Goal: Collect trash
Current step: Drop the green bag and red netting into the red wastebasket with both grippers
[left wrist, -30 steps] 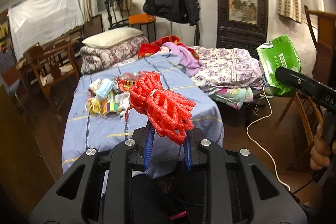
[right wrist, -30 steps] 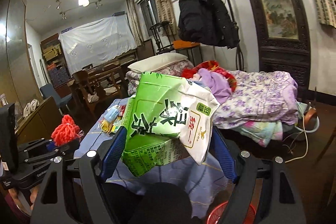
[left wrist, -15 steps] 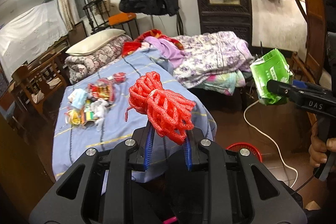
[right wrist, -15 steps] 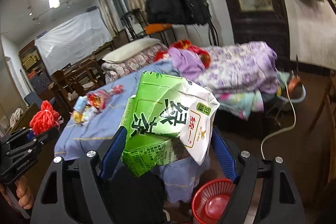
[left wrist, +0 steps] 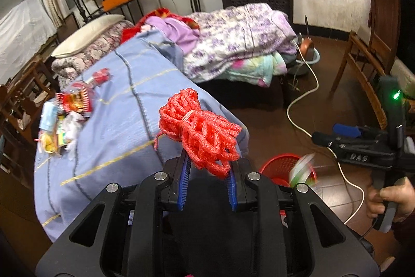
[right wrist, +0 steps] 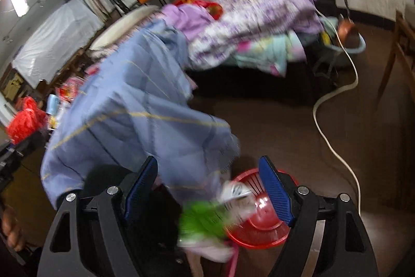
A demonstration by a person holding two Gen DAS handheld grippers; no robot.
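My left gripper (left wrist: 207,168) is shut on a bundle of red foam netting (left wrist: 199,131), held over the blue bedspread's corner. My right gripper (right wrist: 207,173) is open and empty; it also shows in the left wrist view (left wrist: 334,134). The green and white bag (right wrist: 207,220) is blurred, falling below the right gripper's fingers at the rim of the red basket (right wrist: 259,227). In the left wrist view the bag (left wrist: 302,170) is a blur over the red basket (left wrist: 277,166) on the floor. Several wrappers (left wrist: 67,113) lie on the bedspread.
The bed with the blue spread (left wrist: 124,100) fills the left. Folded floral quilts (left wrist: 238,38) lie behind. A white cable (left wrist: 303,95) runs across the dark floor. A wooden chair (left wrist: 363,64) stands at the right. A basin (right wrist: 347,43) sits by the quilts.
My right gripper has swung down over the red basket, opened and let go of the green bag, which now falls. My left gripper has tilted down and moved right with the netting.
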